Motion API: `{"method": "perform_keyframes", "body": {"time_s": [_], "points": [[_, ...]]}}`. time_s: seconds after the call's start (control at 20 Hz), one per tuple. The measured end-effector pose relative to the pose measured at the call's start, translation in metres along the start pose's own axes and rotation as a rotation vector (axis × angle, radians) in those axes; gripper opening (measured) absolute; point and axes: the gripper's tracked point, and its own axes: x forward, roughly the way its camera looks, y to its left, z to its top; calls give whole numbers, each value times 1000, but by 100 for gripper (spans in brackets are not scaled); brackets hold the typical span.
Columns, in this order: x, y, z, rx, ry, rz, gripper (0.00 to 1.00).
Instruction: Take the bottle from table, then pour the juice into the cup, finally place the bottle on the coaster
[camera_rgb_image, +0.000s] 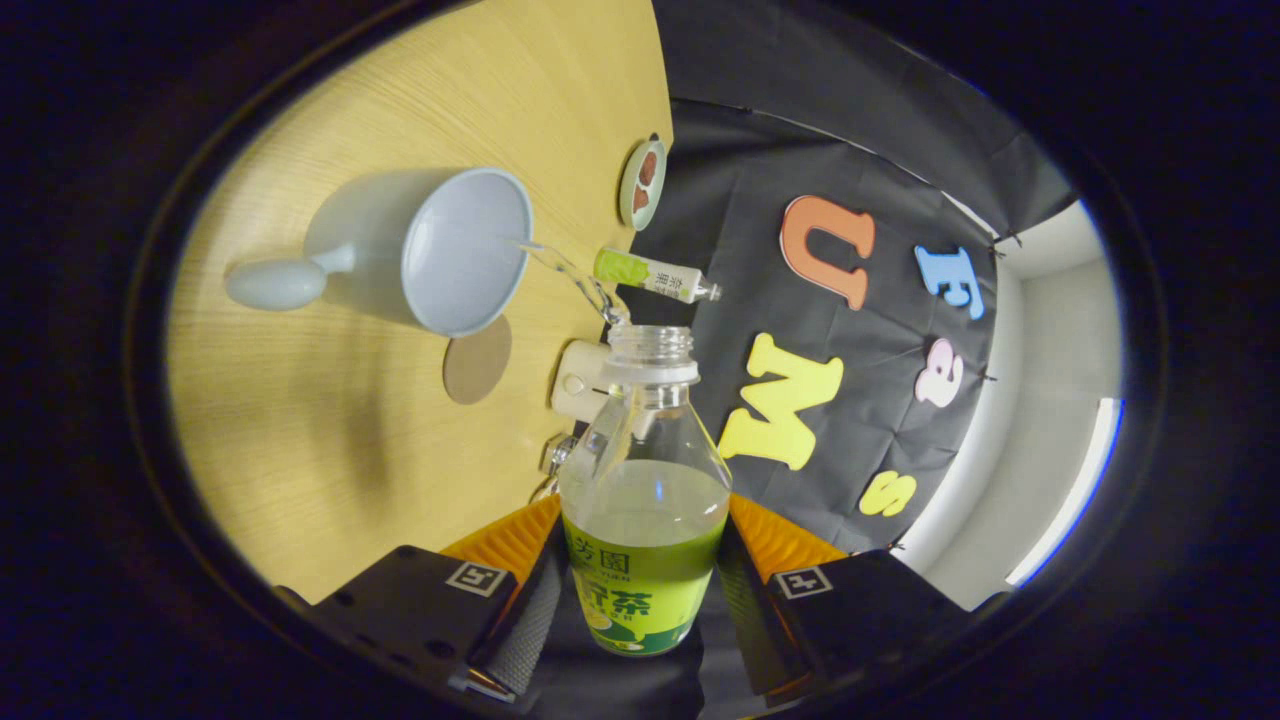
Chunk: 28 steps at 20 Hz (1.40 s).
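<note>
**Gripper clamped on bottle, stream entering cup**

My gripper (640, 590) is closed on the bottle (643, 480); both fingers press on its green-labelled lower body, one on each side. The bottle is uncapped and tipped over, its open neck pointing away from the fingers toward the cup (430, 250). Liquid sits in its lower half. A thin clear stream (570, 275) runs from the mouth to the cup's rim. The pale cup with its handle stands on the wooden table (330, 440). The round brown coaster (478, 360) lies just beside the cup, between it and the bottle neck. A small tube (655, 275) and a small dish (642, 183) lie beyond, near the table edge.
</note>
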Motion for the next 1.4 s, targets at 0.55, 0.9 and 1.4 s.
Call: {"method": "perform_keyframes", "body": {"time_s": [0.55,0.9,1.4], "points": [[1,-12,-4,-103,-3,-33,82],[-2,-21,-1,-182,-9,-86,82],[-3,-32,6,-300,-6,-133,82]]}}
